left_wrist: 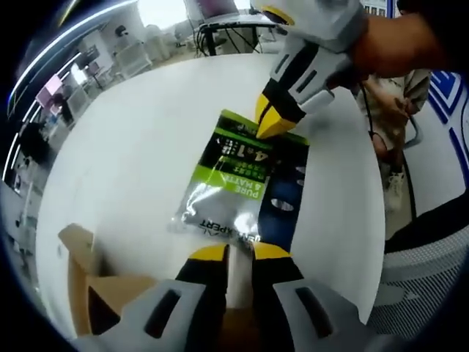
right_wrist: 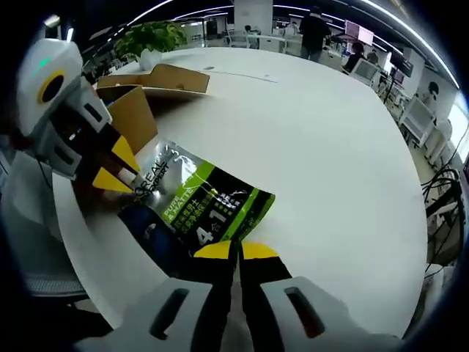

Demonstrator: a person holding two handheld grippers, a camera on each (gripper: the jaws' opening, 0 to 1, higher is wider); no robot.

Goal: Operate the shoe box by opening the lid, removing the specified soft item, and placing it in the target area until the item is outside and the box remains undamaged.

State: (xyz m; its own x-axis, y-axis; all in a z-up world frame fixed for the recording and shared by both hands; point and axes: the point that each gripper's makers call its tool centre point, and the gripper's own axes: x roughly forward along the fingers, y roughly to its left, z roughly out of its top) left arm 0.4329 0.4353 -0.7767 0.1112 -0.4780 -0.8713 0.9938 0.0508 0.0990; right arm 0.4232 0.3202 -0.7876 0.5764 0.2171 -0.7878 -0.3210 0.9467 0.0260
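Pouch (right_wrist: 196, 209) reads "L'OREAL", "PURE & MATTE", "4 in 1", perhaps "EXPERT".

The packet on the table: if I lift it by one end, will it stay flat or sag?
Likely sag: the packet is a thin, crinkled foil pouch lying flat on the table. Its glossy film looks slippery, so it may slide when pushed. Probably light, since it shows no bulge. Each tool sits at one end.

Left gripper (left_wrist: 240, 251) and right gripper (right_wrist: 236, 251) face each other, both with yellow-tipped jaws nearly closed together, each pinching an opposite edge of the packet.
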